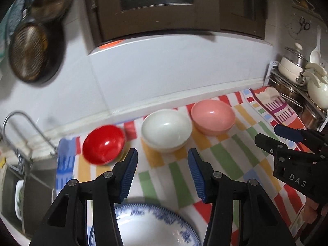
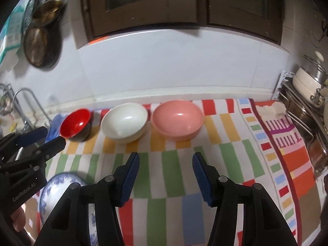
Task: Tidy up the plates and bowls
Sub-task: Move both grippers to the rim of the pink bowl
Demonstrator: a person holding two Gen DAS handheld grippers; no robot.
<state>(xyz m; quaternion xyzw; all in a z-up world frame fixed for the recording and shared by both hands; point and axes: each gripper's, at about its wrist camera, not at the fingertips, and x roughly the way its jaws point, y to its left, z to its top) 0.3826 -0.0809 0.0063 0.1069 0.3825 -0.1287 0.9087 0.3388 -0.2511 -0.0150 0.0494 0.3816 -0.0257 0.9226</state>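
Three bowls stand in a row on the striped cloth by the wall: a red bowl [image 1: 104, 144] [image 2: 76, 124], a white bowl [image 1: 166, 131] [image 2: 124, 123] and a pink bowl [image 1: 213, 117] [image 2: 178, 120]. A blue-and-white patterned bowl [image 1: 147, 227] [image 2: 59, 186] sits at the near edge, just under my left gripper [image 1: 163, 176], which is open and empty above it. My right gripper [image 2: 166, 176] is open and empty over the cloth, in front of the pink bowl. It also shows at the right of the left wrist view [image 1: 274, 135].
The striped cloth [image 2: 225, 153] covers the counter. A sink with a tap [image 1: 20, 135] lies at the left, with a dish [image 1: 19, 196] in it. A rack of pots and a kettle [image 1: 303, 78] stands at the right. Pans [image 1: 30, 51] hang on the left wall.
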